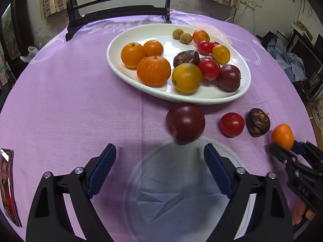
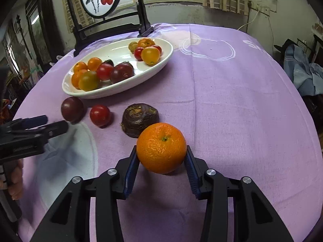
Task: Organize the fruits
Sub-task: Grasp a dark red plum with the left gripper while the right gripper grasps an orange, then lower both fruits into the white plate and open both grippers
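right gripper (image 2: 161,159) clamped on the tangerine (image 2: 161,147), both pads touching its sides, just above the purple cloth (image 2: 232,111); left gripper (image 1: 160,161) jaws wide w/ nothing between, dark plum (image 1: 185,122) just ahead, near the white dish (image 1: 230,98) of fruit.

Small orange mandarin (image 2: 161,147), dimpled skin, green stem spot up, sits between the right claw (image 2: 161,161) pads, both blue pads touching its sides. Dark brown wrinkled fruit (image 2: 139,119) just beyond it, touching. Red tomato (image 2: 100,115) further left of that. Dark purple plum (image 1: 185,122) just ahead of the wide-open left claw (image 1: 159,161), not between the pads. White oval plate (image 1: 129,76) beyond the plum, holding mandarins, tomatoes, yellow-orange fruits, a plum, two small tan round fruits.
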A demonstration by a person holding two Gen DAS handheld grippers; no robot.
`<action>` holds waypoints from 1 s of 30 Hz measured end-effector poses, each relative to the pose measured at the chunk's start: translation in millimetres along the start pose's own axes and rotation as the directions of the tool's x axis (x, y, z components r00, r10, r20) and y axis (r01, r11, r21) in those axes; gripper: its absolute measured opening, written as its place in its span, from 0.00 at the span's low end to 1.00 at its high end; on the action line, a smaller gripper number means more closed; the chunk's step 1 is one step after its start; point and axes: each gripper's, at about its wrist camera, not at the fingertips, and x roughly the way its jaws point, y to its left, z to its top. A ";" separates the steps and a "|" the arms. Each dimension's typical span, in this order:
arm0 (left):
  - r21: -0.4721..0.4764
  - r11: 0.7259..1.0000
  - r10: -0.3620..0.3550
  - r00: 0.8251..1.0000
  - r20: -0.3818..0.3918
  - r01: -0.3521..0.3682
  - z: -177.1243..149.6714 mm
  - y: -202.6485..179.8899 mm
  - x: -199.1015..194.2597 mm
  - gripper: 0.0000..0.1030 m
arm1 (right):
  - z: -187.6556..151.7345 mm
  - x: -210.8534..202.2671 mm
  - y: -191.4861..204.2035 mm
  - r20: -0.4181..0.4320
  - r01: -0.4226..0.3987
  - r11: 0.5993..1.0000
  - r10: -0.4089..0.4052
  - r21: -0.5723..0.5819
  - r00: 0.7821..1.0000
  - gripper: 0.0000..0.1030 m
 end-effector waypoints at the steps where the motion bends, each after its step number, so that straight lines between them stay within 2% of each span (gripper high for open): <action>1: 0.001 1.000 0.003 1.000 -0.005 -0.003 0.9 -1.5 2.4 0.84 | -0.4 -2.0 2.0 0.004 -0.014 1.000 0.014 -0.007 1.000 0.44; 5: 0.021 1.000 0.021 1.000 -0.002 -0.021 6.2 -9.3 10.0 0.81 | -1.5 -4.8 7.9 0.004 -0.036 0.999 0.036 -0.028 0.999 0.44; 6: 0.031 0.999 0.026 1.000 -0.003 -0.026 8.0 -11.6 13.2 0.71 | -1.6 -5.3 8.3 0.004 -0.039 0.999 0.040 -0.029 0.999 0.44; 9: 0.051 0.998 0.028 1.000 -0.003 -0.028 13.4 -17.4 18.8 0.65 | -1.7 -6.5 7.2 0.009 -0.037 0.999 0.037 -0.022 0.999 0.44; 10: 0.063 0.998 0.019 1.000 0.000 -0.019 14.0 -20.4 18.1 0.56 | -1.6 -6.0 6.6 0.010 -0.037 0.999 0.037 -0.019 0.999 0.44; 11: 0.083 0.997 0.008 1.000 0.004 -0.009 13.9 -24.4 16.7 0.51 | -1.7 -5.0 6.2 0.008 -0.035 0.999 0.035 -0.018 0.999 0.44; 12: 0.103 0.995 -0.003 1.000 0.006 0.002 13.0 -28.5 14.8 0.39 | -2.1 -4.1 5.9 0.006 -0.034 0.999 0.034 -0.019 0.999 0.44; 13: 0.114 0.993 -0.003 1.000 0.008 0.002 11.2 -31.5 13.2 0.37 | -2.3 -3.5 6.2 0.004 -0.032 0.999 0.032 -0.022 0.999 0.44; 20: 0.097 0.994 -0.047 0.999 0.019 0.045 -0.7 -21.8 -9.7 0.37 | -2.4 -12.6 9.0 0.048 -0.042 0.998 0.044 -0.036 0.998 0.44; 24: 0.108 0.992 -0.071 0.995 0.064 0.064 -2.6 -11.7 -36.7 0.37 | 0.0 -21.1 11.2 0.080 -0.065 0.997 0.067 -0.030 0.995 0.44; 30: 0.124 0.990 -0.083 0.986 0.145 0.066 16.7 -3.0 -66.8 0.37 | 16.9 -37.3 25.7 0.139 -0.092 0.994 0.100 -0.061 0.985 0.43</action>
